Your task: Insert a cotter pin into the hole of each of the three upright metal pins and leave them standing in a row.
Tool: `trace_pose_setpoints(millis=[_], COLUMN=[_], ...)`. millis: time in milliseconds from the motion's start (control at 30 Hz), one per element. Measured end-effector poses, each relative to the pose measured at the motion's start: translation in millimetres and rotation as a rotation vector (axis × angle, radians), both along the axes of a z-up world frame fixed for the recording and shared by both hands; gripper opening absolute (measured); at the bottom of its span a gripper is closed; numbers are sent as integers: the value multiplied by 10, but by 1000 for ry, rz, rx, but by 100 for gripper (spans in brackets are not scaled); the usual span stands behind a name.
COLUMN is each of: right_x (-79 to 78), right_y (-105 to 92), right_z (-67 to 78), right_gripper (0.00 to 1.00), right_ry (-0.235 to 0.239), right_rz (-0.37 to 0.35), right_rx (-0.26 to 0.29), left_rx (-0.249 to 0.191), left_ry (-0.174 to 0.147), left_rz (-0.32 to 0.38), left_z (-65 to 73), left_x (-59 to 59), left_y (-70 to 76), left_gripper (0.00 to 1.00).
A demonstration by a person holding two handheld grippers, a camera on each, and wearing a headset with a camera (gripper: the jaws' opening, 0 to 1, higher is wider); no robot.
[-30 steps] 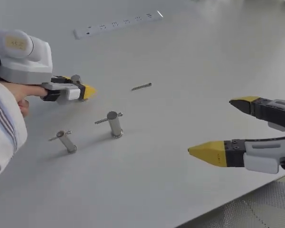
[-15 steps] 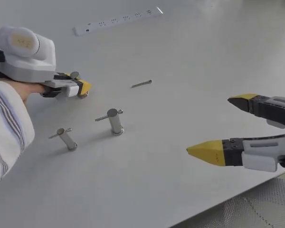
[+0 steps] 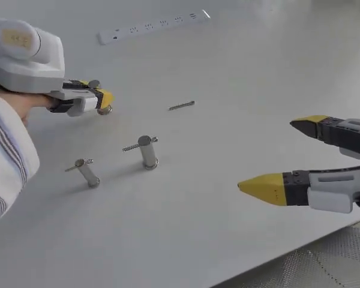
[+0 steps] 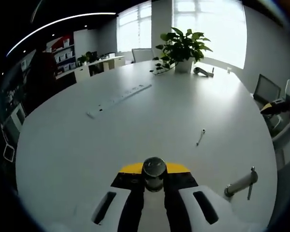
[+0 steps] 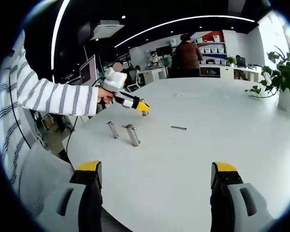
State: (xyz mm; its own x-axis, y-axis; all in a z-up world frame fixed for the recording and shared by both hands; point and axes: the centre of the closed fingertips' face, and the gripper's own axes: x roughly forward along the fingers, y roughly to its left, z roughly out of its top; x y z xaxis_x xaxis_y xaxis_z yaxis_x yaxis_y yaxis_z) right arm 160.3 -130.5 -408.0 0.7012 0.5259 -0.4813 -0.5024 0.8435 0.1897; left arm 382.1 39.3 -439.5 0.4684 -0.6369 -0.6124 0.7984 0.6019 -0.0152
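1. Head view: the left tool [image 3: 102, 99] is clenched on the third metal pin [image 3: 104, 110] toward the tabletop's [image 3: 240, 72] left side. Two fitted pins [image 3: 147, 153] stand nearer the near edge, and the loose cotter pin [image 3: 182, 106] lies flat mid-tabletop. The right tool [image 3: 267, 155] hangs released.
2. Left gripper view: the jaws grip below the pin's head. It should be held upright and steady.
3. Right gripper view: the jaws gape, with the cotter pin [image 5: 179, 128] ahead. Pinching its head end would likely let the legs lead into the hole.

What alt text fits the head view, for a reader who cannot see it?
The yellow-tipped left gripper grips a short upright steel pin on a white table, near two steel pins with cotter pins through them. A loose cotter pin lies beyond; the right gripper is open.
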Motion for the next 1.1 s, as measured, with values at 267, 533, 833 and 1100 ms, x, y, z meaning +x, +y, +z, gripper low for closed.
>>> trace_pose_setpoints(millis=[267, 533, 833, 1100], right_x=[17, 72, 71, 54], right_y=[-11, 40, 107, 103], right_z=[2, 94, 198, 227], right_gripper=[92, 92, 92, 93], right_ry=[-1, -21, -49, -48], right_rz=[18, 48, 86, 95], right_rx=[-4, -4, -10, -30], left_rx=[3, -27, -68, -86], left_ry=[-64, -100, -123, -127], left_rz=[-121, -179, -284, -332], left_z=[363, 638, 868, 914], left_x=[-300, -670, -1180, -1524], left_y=[-13, -154, -457, -687], left_gripper=[10, 10, 10, 10])
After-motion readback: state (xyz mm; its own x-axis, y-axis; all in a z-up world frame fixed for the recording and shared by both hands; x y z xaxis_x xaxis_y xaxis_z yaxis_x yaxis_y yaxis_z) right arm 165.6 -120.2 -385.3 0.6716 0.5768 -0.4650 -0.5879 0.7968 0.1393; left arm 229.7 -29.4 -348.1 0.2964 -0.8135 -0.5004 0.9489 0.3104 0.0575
